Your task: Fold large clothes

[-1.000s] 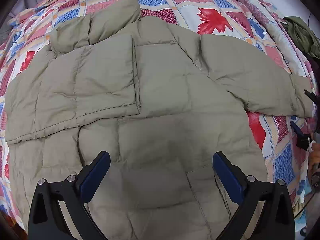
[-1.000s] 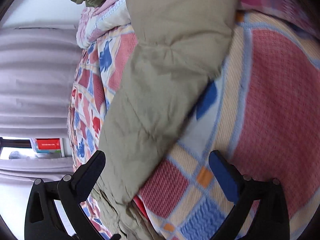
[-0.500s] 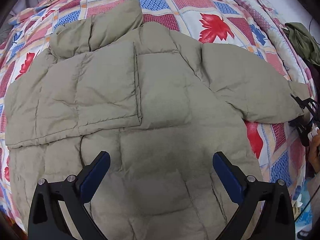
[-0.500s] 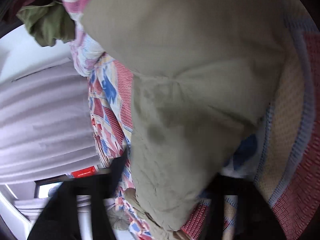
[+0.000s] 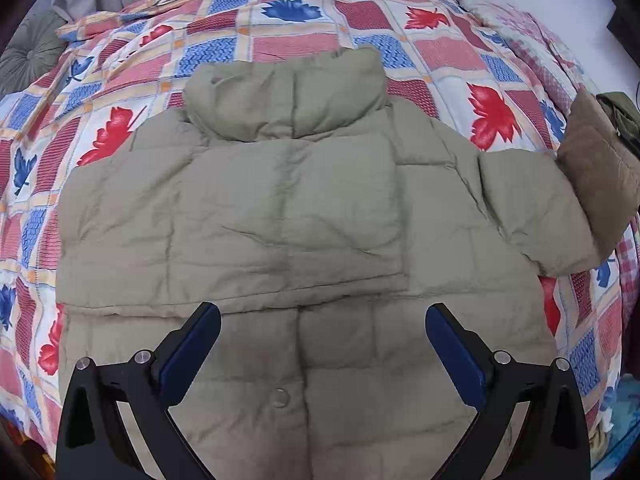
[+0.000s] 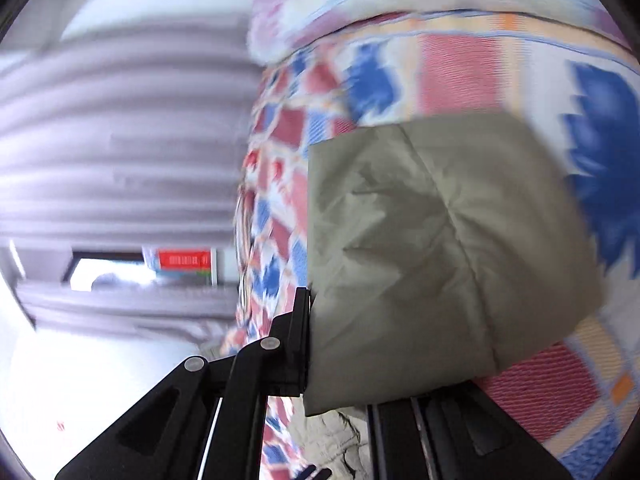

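A khaki puffer jacket [image 5: 304,216] lies flat on the bed, collar at the far side. Its left sleeve is folded across the chest. My left gripper [image 5: 322,344] hovers open and empty above the jacket's lower half. The right sleeve [image 5: 532,208] stretches to the right, and its cuff end [image 5: 600,168] is raised off the bed. In the right wrist view my right gripper [image 6: 344,344] is shut on that sleeve cuff [image 6: 432,248]. The cuff hides the right finger.
The jacket rests on a patchwork quilt [image 5: 280,12] with red and blue leaf prints. A dark green garment [image 5: 624,112] lies at the bed's right edge. A grey round cushion [image 5: 28,52] sits at the far left. Grey curtains [image 6: 120,140] hang beyond the bed.
My right gripper closed on the right sleeve's cuff and lifted it off the quilt. My left gripper pulled back, so more of the bed shows.
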